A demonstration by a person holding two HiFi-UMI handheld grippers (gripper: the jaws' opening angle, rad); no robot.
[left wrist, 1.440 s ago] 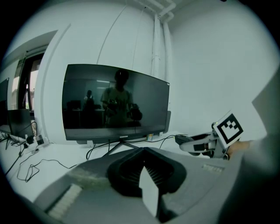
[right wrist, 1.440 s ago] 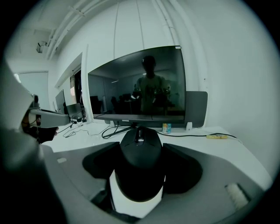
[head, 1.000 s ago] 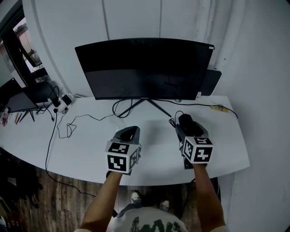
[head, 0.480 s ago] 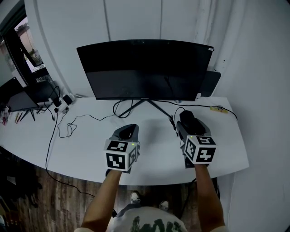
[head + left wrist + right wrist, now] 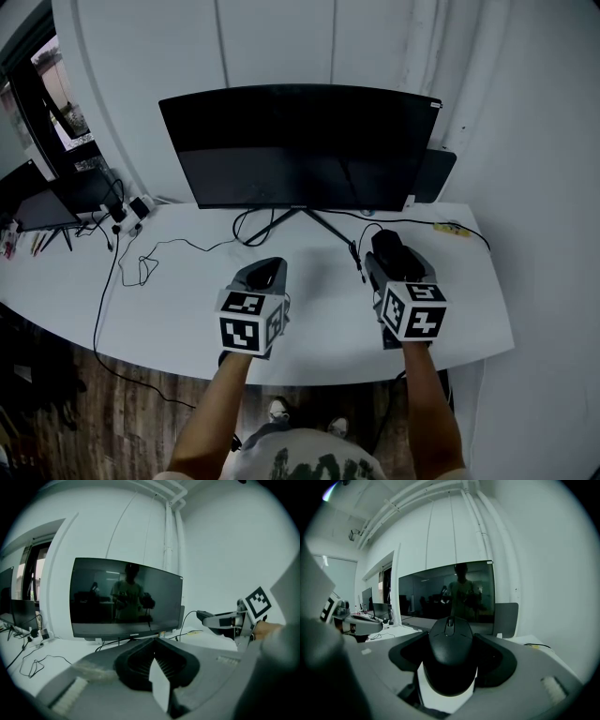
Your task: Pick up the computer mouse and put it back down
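Observation:
The black computer mouse (image 5: 385, 251) is held off the white desk (image 5: 178, 309) between the jaws of my right gripper (image 5: 388, 246), which is shut on its sides. In the right gripper view the mouse (image 5: 450, 654) fills the space between the jaws, scroll wheel pointing away toward the monitor. Its black cable (image 5: 357, 249) trails to the back of the desk. My left gripper (image 5: 265, 273) hovers over the desk to the left, shut with nothing in it; in the left gripper view its tips (image 5: 155, 641) meet.
A wide curved monitor (image 5: 300, 141) on a V-shaped stand (image 5: 302, 215) stands at the back of the desk. Loose cables (image 5: 141, 267) and a power strip (image 5: 140, 205) lie at the left. A small yellow item (image 5: 449, 226) lies at the back right. The desk's front edge is just under my hands.
My right gripper has risen slightly with the mouse in it. The left gripper has stayed where it was.

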